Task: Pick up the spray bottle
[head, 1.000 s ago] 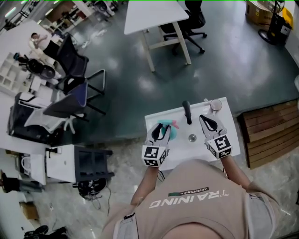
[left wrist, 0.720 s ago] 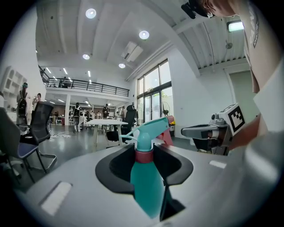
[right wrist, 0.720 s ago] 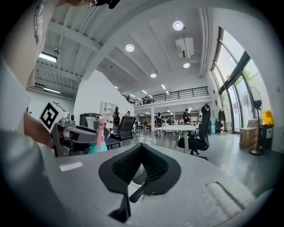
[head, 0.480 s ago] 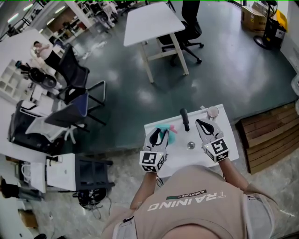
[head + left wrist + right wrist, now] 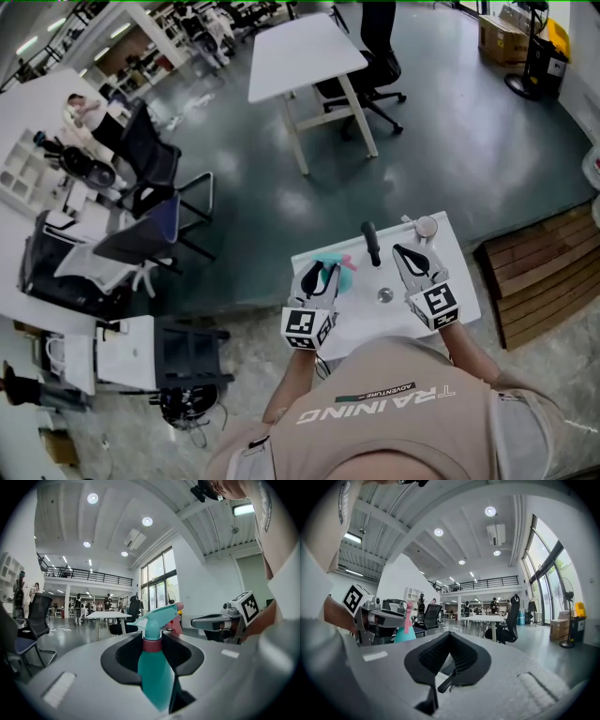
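Observation:
The teal spray bottle (image 5: 152, 667), with a red collar and a pink-tipped trigger head, stands upright between the jaws of my left gripper (image 5: 152, 653), which is shut on its body. From the head view the left gripper (image 5: 319, 277) and bottle (image 5: 341, 272) are over the left part of the small white table (image 5: 455, 277). My right gripper (image 5: 414, 257) hovers over the table's right part with its jaws shut on nothing (image 5: 450, 660). The right gripper view shows the bottle (image 5: 405, 633) off to its left. The bottle's base is hidden.
On the table are a black upright handle (image 5: 371, 242), a small round metal piece (image 5: 384, 294) and a round cup-like thing (image 5: 427, 225). A wooden pallet (image 5: 544, 272) lies to the right. A cart (image 5: 159, 352) stands to the left, with office chairs (image 5: 150, 178) and a white desk (image 5: 300, 52) beyond.
Both grippers have risen a little above the table. The bottle stays in the left gripper's hold, and the right gripper stays shut and empty.

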`<state>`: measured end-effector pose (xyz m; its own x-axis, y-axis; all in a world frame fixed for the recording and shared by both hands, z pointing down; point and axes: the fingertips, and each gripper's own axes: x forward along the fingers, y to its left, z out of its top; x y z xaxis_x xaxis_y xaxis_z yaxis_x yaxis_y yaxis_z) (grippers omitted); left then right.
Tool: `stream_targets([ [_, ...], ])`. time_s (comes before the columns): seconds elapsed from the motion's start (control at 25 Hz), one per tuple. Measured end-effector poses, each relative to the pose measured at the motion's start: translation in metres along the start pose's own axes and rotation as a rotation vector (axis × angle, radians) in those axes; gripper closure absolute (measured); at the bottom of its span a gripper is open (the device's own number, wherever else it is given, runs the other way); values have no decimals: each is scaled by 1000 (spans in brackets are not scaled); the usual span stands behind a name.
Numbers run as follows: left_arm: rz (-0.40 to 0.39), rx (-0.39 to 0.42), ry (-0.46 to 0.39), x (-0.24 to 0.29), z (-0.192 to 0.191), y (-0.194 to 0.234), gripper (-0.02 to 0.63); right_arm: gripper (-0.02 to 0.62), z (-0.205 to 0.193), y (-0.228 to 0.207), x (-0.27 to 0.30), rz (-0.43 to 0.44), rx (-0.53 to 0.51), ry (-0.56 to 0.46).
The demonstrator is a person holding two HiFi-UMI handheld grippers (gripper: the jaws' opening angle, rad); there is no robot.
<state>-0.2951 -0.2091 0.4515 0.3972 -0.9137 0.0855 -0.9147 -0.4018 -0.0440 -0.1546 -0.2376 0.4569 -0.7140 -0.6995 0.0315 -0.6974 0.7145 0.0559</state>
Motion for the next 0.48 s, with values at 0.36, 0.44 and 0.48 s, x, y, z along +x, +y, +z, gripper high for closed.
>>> stream_targets([
  [0.36, 3, 5, -2, -3, 0, 1, 457, 594, 6, 4, -2, 18, -4, -21],
  [0.44, 4, 7, -2, -4, 2, 2, 457, 594, 9, 4, -2, 20, -3, -26],
  [0.48, 4, 7, -2, -4, 2, 3, 457, 594, 10, 5, -1, 23, -2, -27],
])
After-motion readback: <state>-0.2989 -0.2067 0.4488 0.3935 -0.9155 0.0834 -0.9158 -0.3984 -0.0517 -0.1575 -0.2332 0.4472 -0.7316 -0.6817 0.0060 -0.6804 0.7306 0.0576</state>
